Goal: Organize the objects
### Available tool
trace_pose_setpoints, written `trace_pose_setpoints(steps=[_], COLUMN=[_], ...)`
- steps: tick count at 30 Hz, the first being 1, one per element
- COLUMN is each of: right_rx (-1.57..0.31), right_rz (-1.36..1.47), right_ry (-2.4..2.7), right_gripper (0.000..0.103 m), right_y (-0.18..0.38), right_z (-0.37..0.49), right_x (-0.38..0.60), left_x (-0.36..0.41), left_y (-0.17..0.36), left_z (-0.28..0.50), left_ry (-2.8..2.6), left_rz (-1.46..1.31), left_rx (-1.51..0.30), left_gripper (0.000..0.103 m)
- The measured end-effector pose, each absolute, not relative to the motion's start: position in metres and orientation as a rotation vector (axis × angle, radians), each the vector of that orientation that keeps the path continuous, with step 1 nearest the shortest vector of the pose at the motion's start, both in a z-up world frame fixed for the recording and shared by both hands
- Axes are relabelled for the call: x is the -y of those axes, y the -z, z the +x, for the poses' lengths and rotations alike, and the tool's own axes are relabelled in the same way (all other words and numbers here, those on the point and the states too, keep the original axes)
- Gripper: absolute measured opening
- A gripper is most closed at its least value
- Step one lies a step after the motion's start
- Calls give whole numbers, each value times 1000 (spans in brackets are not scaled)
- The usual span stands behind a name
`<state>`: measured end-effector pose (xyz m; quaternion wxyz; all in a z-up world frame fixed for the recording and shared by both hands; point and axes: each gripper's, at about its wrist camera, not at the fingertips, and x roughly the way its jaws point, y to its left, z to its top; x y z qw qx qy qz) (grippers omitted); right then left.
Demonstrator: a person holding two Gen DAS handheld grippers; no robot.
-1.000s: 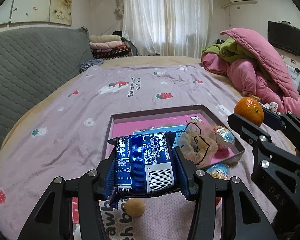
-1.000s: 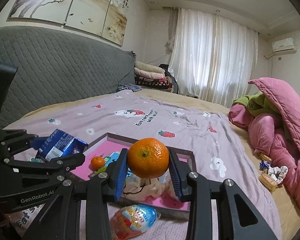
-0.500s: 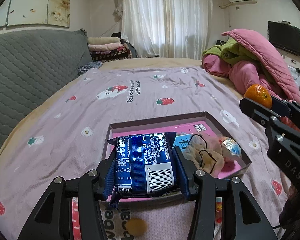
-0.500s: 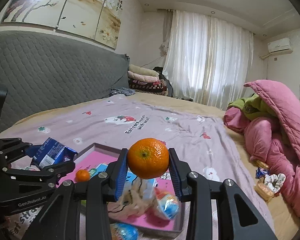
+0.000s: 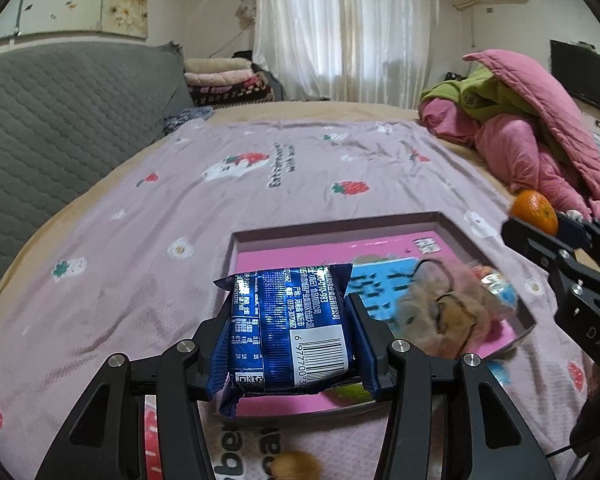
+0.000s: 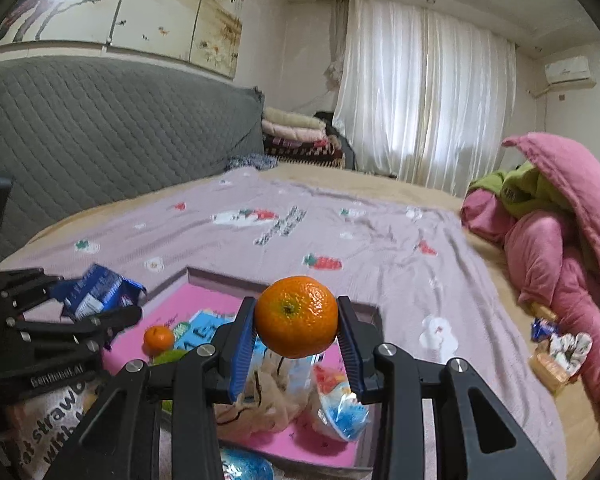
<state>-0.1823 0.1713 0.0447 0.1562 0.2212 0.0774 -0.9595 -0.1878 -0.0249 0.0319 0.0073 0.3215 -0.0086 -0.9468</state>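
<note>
In the left wrist view, the blue snack pack (image 5: 290,330) hides the near left part of the pink tray (image 5: 332,227), and a small brown round thing (image 5: 296,471) is cut off by the bottom edge. The beige hair tie (image 5: 440,308) and the shiny wrapper (image 5: 498,286) beside it are blurred. In the right wrist view, a blue packet (image 6: 246,465) at the bottom is half hidden behind the black fingers.

The blue snack packet (image 5: 290,328) bears a barcode beginning 6 9777 and the number 0370-3070882. The other gripper's arm (image 5: 598,338) reads DAS; the bedsheet (image 6: 44,436) says "strawb", probably strawberry.
</note>
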Motion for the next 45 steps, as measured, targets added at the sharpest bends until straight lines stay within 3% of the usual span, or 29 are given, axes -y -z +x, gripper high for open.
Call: trace_pose_setpoints(steps=[20,38,45], right_rx=[-218,-244,-197], right_rz=[874,996,1046], right_ry=[2694,2596,2589], right_gripper=[39,39,39], right_y=[3,28,33], right_z=[-184,-196,-204], right_x=[-183,-170,-174], left_x=[42,37,44], left_y=[12,18,20], left_z=[-186,-190,-200], left_ry=[2903,2928,2942], left_rz=[1161,1167,1218], left_rx=[-3,-13,-95], left_gripper=[53,53,53])
